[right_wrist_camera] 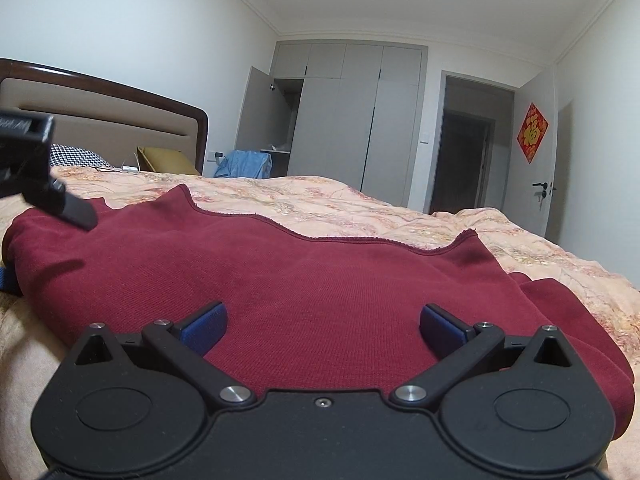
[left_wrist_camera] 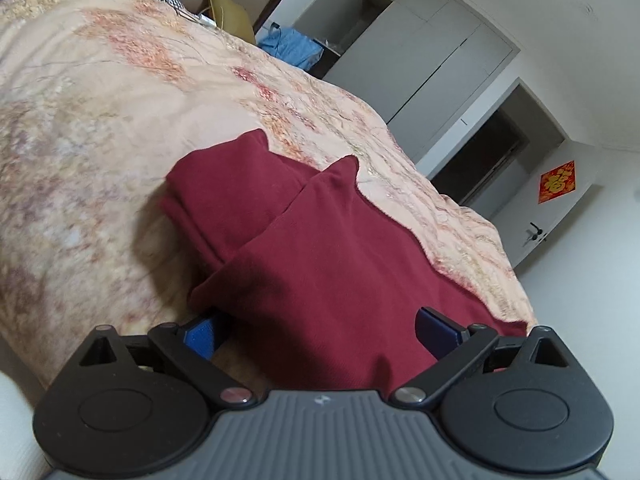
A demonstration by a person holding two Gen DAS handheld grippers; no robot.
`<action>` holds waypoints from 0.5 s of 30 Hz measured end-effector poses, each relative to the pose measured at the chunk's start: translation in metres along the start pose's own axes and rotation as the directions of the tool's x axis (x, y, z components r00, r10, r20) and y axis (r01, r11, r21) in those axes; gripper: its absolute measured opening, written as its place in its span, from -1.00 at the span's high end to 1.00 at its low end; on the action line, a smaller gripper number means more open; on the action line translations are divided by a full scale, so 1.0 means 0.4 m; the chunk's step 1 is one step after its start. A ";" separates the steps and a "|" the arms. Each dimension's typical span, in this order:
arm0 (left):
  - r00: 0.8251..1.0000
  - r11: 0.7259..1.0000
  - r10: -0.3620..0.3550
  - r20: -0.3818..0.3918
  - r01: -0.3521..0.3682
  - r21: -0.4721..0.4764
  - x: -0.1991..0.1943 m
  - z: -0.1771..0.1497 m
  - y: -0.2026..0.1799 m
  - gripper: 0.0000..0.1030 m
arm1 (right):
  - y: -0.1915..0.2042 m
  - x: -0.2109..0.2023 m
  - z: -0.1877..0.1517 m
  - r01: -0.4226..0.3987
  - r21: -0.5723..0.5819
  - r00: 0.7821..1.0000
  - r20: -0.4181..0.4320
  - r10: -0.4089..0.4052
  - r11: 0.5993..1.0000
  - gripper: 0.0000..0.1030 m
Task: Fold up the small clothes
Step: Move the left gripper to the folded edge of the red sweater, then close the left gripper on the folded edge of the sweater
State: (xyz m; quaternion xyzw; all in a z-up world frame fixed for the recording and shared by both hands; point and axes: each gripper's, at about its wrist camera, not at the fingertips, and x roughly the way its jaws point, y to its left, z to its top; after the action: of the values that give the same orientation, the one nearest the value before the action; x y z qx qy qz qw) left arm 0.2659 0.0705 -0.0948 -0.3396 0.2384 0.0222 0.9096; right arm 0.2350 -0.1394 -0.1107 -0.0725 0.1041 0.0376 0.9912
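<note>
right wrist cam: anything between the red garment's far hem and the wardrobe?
Only the floral peach bedspread lies between the dark red knit garment and the grey wardrobe. The blue cloth bundle sits off to the left.

red garment [right_wrist_camera: 304, 280]: 1 (folded over) | grippers: 2 | pillows: probably 2 | bed [left_wrist_camera: 100, 100]: 1
</note>
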 end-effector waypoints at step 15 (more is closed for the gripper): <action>0.991 0.999 0.039 0.129 -0.034 -0.041 -0.017 0.026 0.083 -0.65 | 0.010 -0.005 -0.002 0.012 -0.008 1.000 0.008 -0.012 1.000 -0.99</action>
State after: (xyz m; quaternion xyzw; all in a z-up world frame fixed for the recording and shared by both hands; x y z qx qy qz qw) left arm 0.2576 0.1035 -0.1053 -0.3505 0.1844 0.0657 0.9159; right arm 0.2324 -0.1358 -0.1118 -0.0768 0.0996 0.0324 0.9915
